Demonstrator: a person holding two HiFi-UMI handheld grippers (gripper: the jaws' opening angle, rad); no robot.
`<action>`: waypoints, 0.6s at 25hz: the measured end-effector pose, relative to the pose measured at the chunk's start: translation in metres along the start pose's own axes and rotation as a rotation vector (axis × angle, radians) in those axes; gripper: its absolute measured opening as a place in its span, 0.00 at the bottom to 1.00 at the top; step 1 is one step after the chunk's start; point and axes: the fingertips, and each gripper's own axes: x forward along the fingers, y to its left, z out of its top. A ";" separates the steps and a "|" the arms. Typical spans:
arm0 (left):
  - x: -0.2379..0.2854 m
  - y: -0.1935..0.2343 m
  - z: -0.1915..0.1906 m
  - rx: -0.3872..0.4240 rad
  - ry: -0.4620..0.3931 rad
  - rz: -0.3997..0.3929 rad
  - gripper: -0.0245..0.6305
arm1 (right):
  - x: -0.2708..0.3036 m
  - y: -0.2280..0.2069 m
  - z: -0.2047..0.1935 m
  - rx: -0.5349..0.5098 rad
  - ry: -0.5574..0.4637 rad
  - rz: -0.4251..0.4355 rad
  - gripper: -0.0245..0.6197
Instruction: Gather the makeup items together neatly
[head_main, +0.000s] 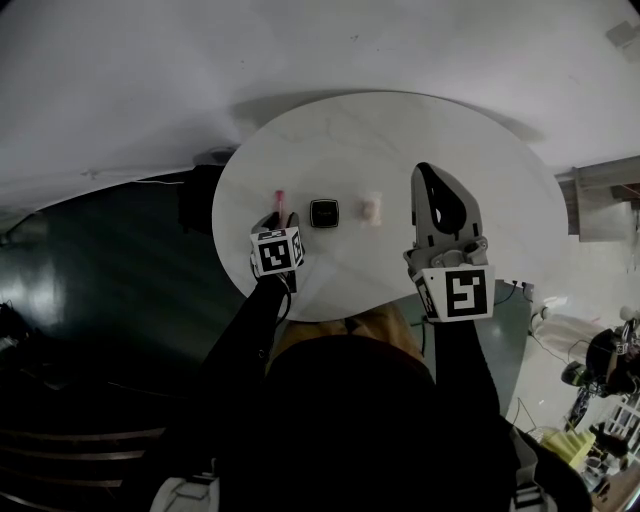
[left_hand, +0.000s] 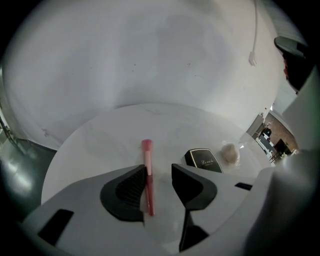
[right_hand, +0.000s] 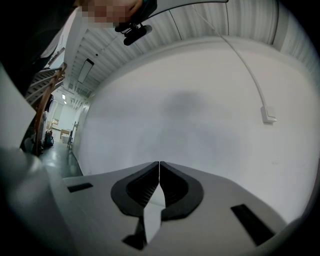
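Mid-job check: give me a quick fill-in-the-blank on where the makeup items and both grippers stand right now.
1. The left gripper has its jaws ___, with the pink makeup stick lying between them.
2. The right gripper has its jaws ___, with nothing between them.
3. Between the pink makeup stick and the beige puff lies the black ___.
4. The round white table holds ___ makeup items.
Missing words: apart; shut; compact; three.

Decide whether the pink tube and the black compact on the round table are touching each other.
Apart. The left gripper view shows a strip of bare white table between the pink tube and the black compact. The head view shows the same gap.
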 end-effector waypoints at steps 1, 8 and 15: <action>0.000 -0.001 0.001 0.002 -0.001 -0.001 0.32 | 0.000 0.000 0.001 0.003 -0.003 -0.001 0.08; -0.009 0.007 0.008 0.014 -0.027 0.004 0.34 | -0.001 0.004 0.001 0.006 -0.010 -0.014 0.08; -0.032 0.011 0.023 0.076 -0.096 0.016 0.34 | -0.005 0.013 0.005 0.014 -0.028 -0.024 0.08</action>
